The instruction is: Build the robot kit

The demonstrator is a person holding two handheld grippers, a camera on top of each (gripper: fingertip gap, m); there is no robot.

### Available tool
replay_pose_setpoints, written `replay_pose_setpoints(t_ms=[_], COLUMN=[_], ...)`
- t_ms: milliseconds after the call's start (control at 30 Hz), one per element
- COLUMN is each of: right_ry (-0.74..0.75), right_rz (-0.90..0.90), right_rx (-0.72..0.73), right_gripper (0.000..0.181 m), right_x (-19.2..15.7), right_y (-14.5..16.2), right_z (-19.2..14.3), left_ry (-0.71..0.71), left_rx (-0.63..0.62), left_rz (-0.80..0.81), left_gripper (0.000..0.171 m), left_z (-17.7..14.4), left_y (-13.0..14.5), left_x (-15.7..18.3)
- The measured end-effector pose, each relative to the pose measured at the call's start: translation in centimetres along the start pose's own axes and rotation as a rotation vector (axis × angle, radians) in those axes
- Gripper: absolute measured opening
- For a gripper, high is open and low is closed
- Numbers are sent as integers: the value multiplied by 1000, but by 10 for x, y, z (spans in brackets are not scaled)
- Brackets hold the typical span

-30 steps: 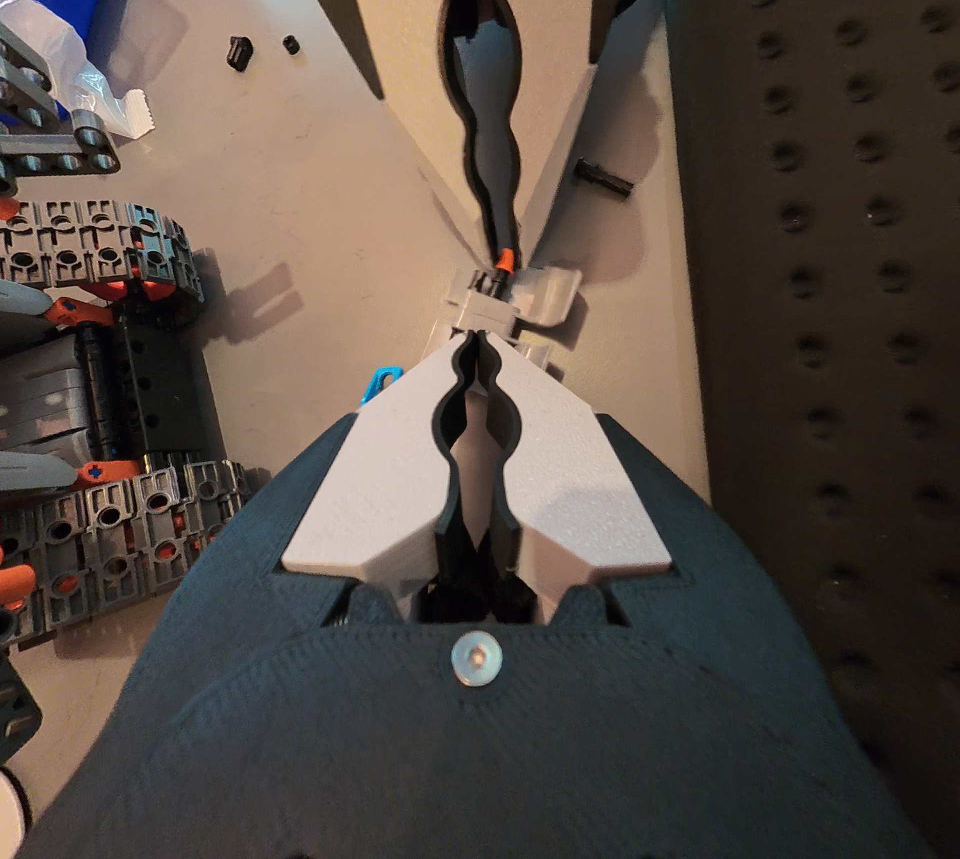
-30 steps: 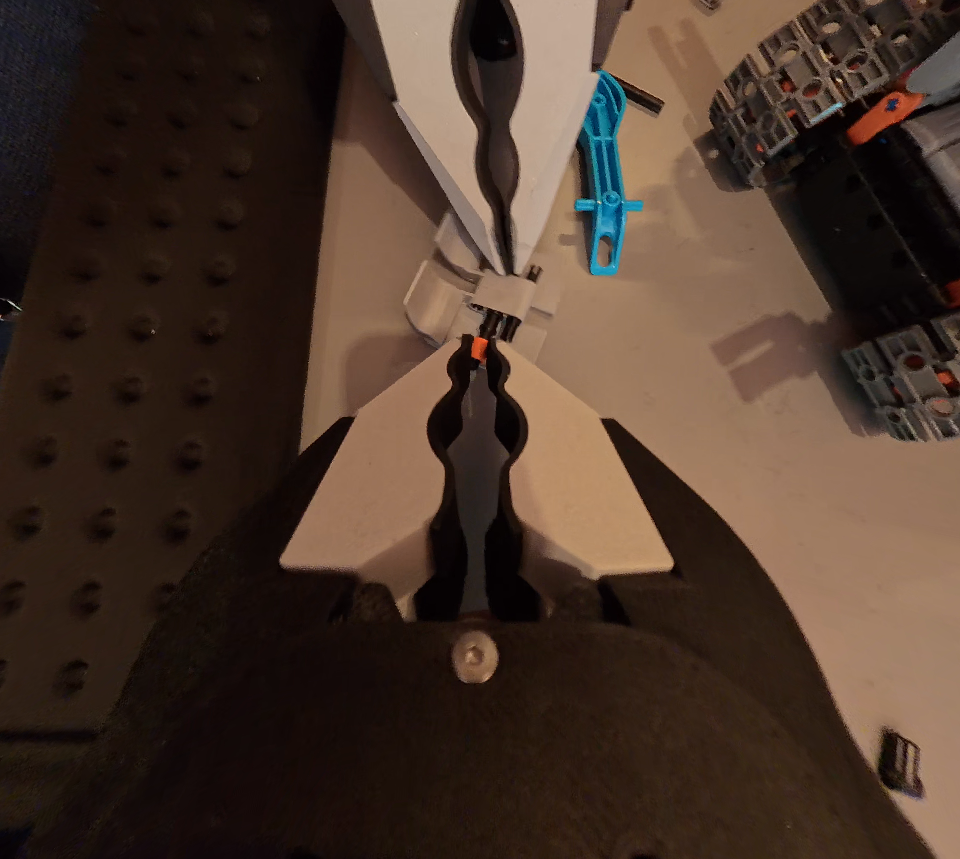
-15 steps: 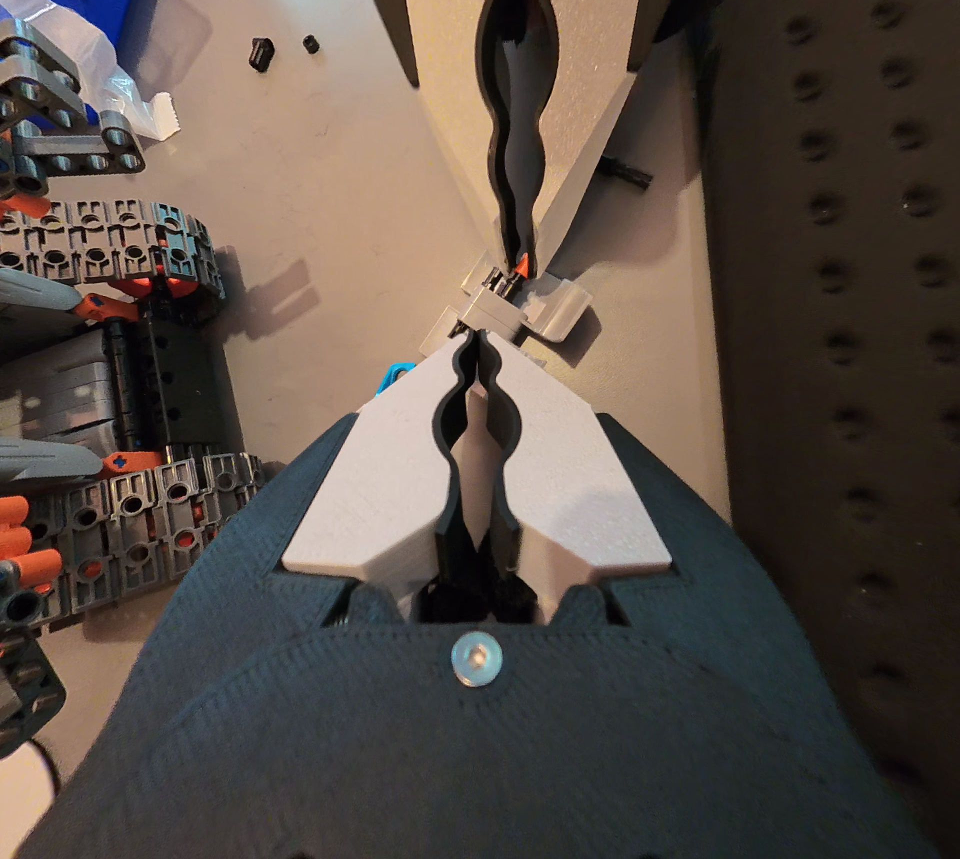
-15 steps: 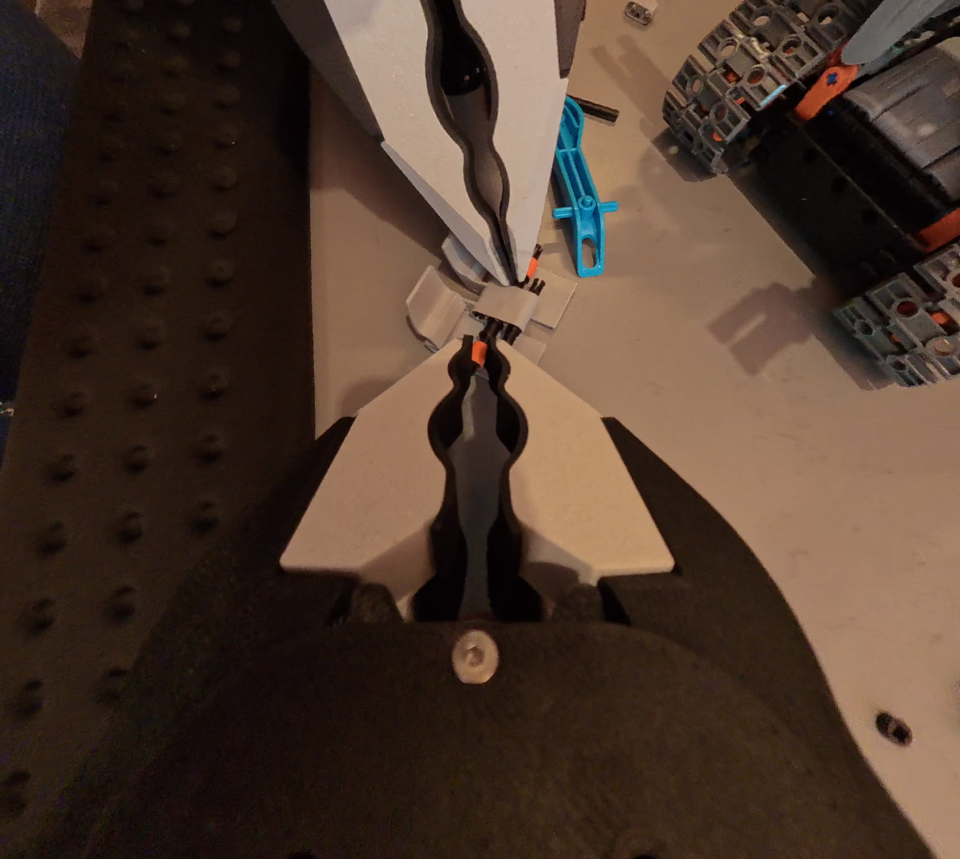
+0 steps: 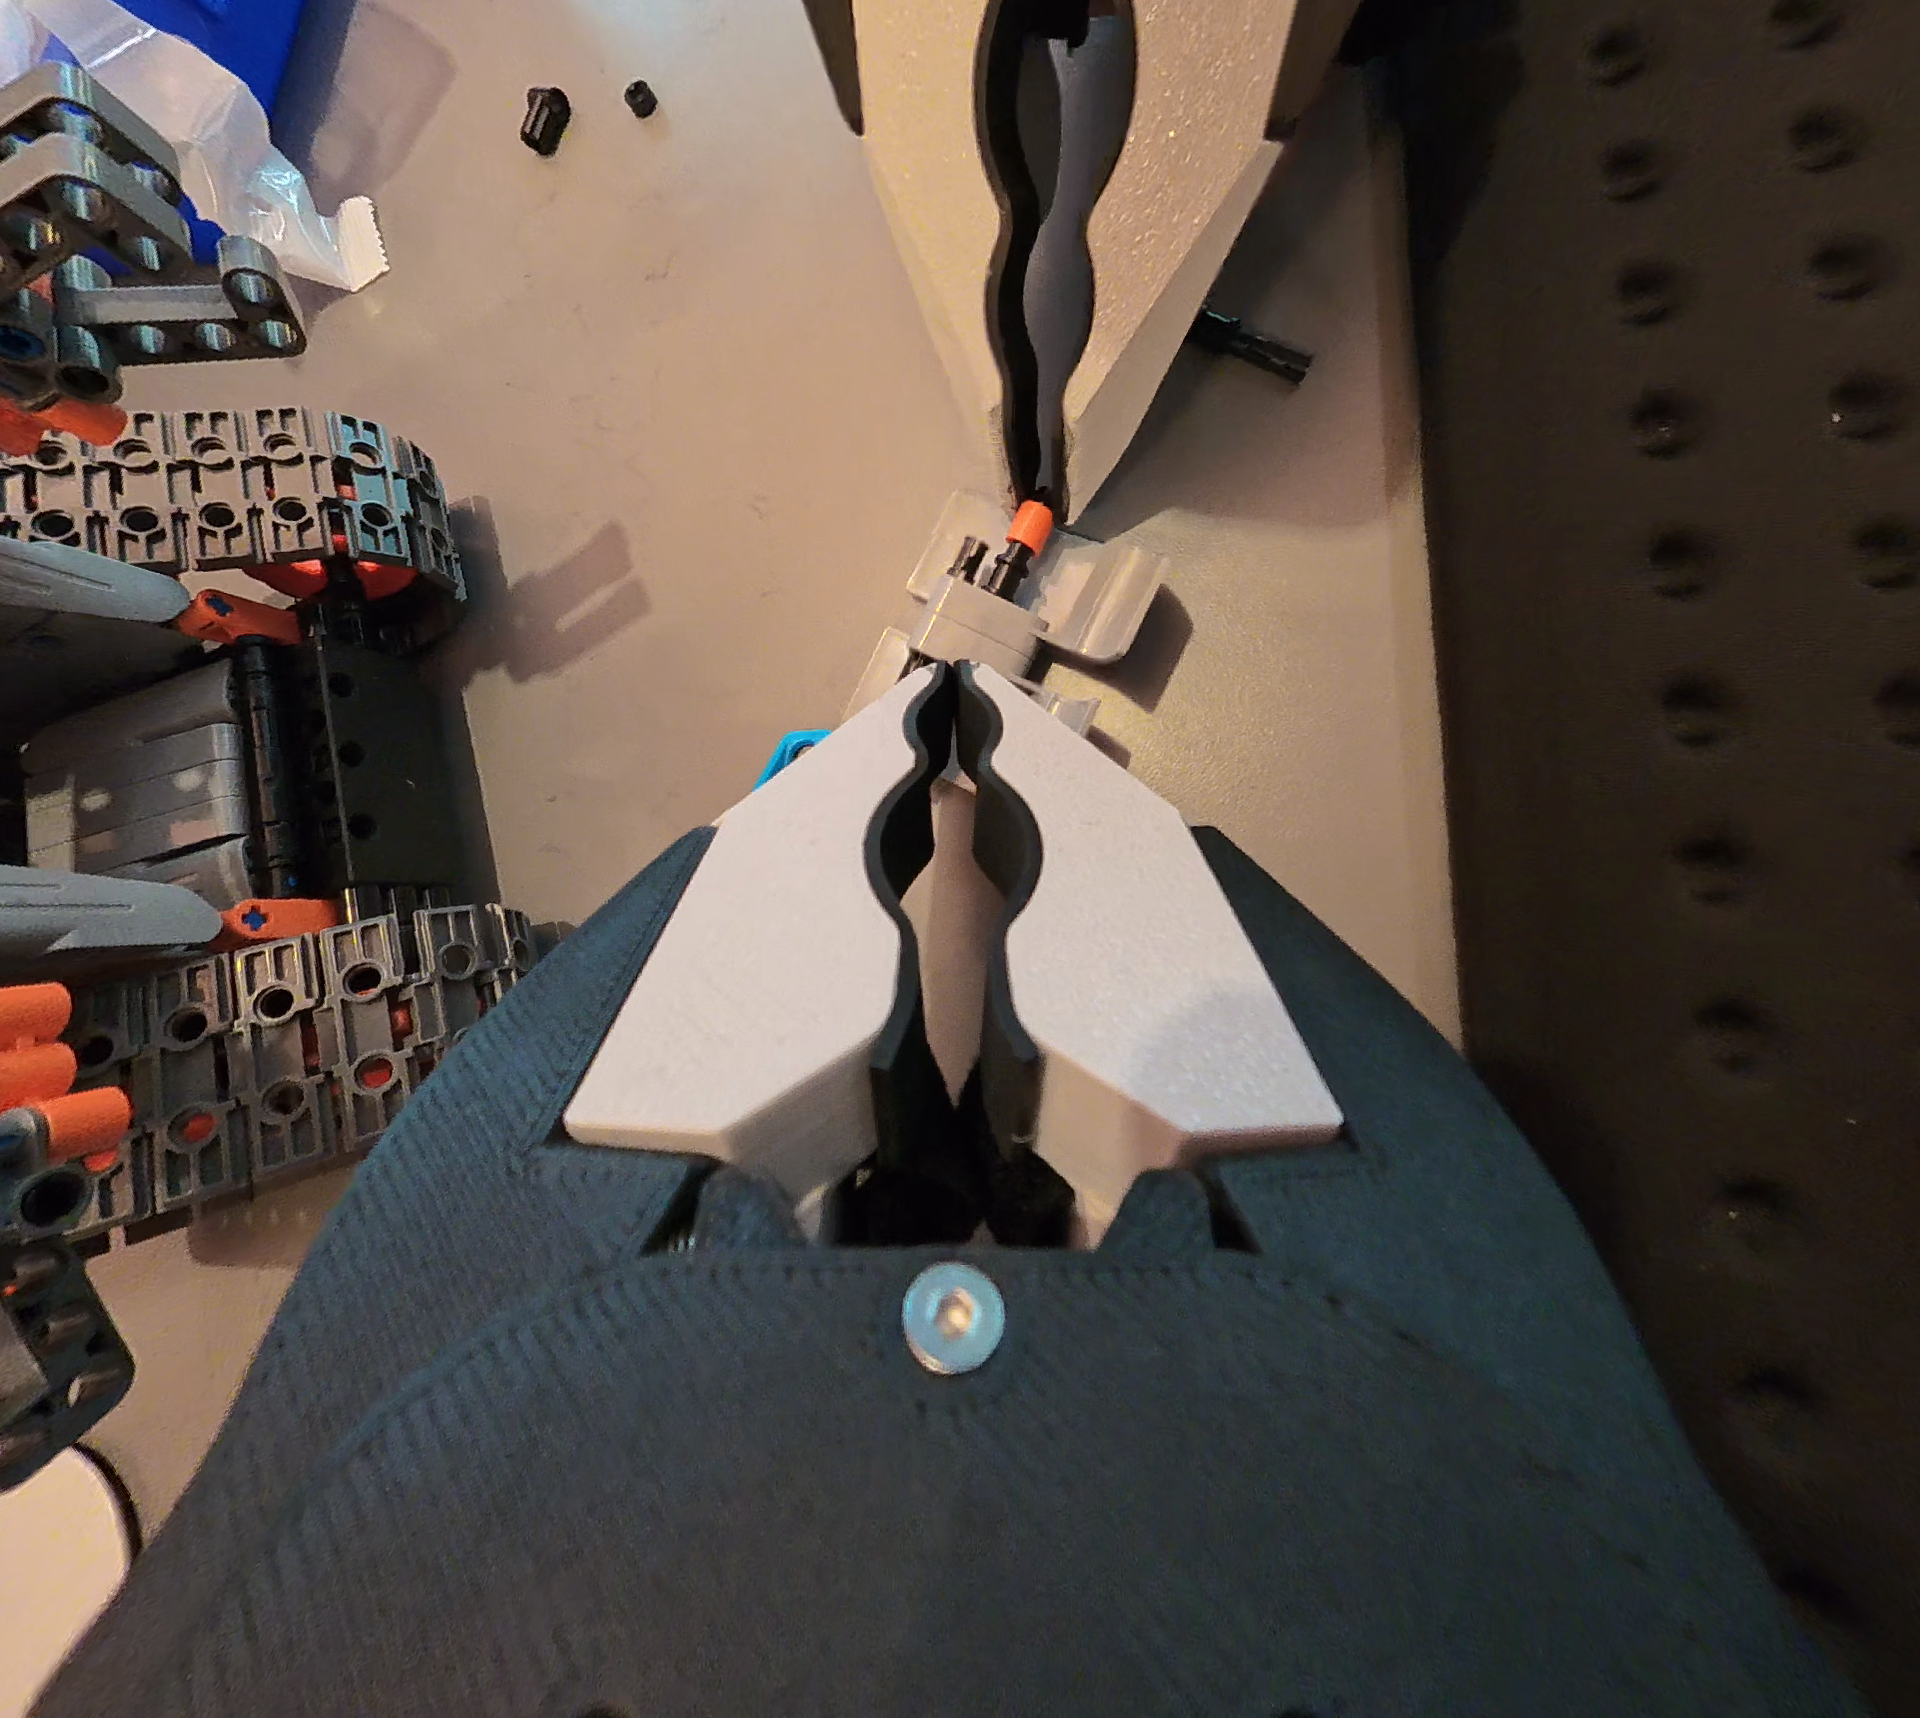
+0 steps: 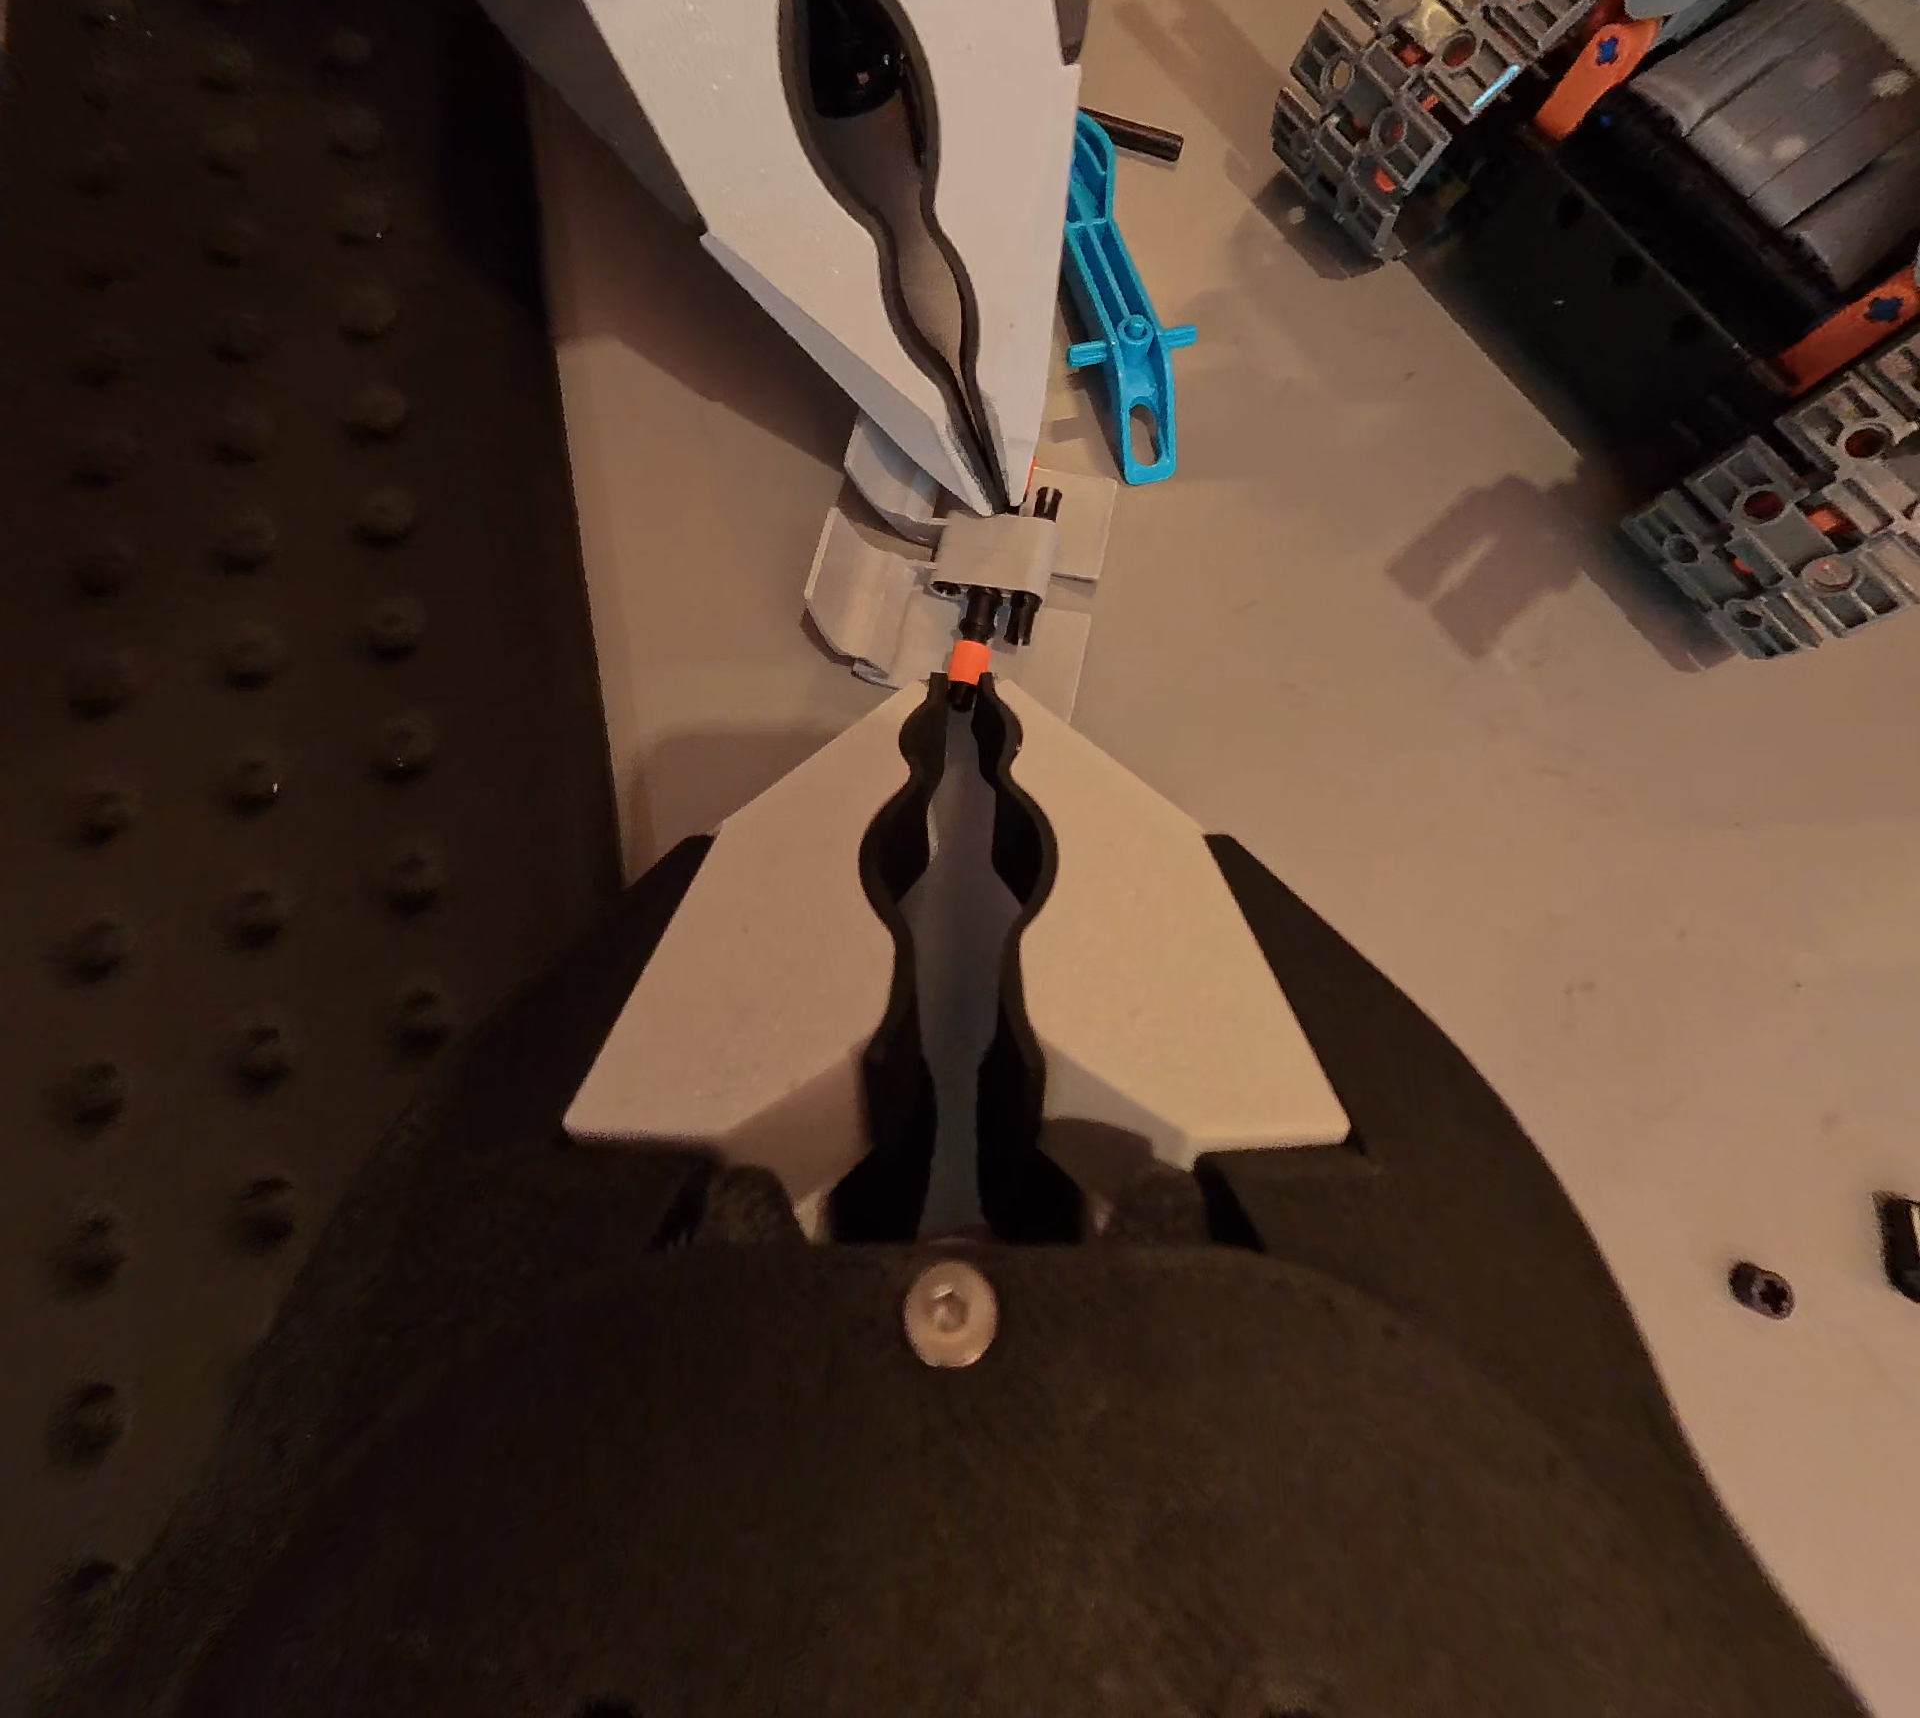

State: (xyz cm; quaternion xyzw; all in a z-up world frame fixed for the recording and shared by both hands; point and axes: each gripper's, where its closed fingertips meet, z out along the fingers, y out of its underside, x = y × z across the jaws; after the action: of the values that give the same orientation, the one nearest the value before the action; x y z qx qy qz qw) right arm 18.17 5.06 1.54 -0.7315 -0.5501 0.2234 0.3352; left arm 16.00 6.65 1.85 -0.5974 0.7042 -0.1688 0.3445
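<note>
No readable text — no labels, numbers.

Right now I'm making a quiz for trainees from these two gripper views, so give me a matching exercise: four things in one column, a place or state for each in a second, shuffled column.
Things:
1. left gripper
2. right gripper
3. blue toy lever
4. tracked toy vehicle

Places or states:
A. lying flat on the table beside the grey piece
B. shut on the orange-collared black pin
C. parked at the table's far side, untouched
D. shut on the small grey piece

Pairs: 1-D, 2-B, 3-A, 4-C
</note>
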Motion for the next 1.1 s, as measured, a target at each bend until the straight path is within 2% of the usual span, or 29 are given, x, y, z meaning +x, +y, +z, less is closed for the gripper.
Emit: replay_pose_setpoints(t_ms=[167,333,433,867,1100], right_ry=[21,42,53,9,-1], right_rz=[11,-90,-82,-36,-2], right_rx=[3,-30,-32,59,154], right_gripper=[2,1,2,4,6], right_x=[6,7,11,9,12], right_y=[0,-2,-2,-6,-13], right_z=[1,3,4,-2,-15], left_ry=[-16,-18,-17,16,-46], left_rx=[5,7,8,67,50], left_rz=[19,24,27,-7,-29], left_gripper=[0,0,0,4,12], left_z=[0,0,0,-10,-33], left_y=[-1,-1,-1,-11,3], left_x=[1,1,2,2,-4])
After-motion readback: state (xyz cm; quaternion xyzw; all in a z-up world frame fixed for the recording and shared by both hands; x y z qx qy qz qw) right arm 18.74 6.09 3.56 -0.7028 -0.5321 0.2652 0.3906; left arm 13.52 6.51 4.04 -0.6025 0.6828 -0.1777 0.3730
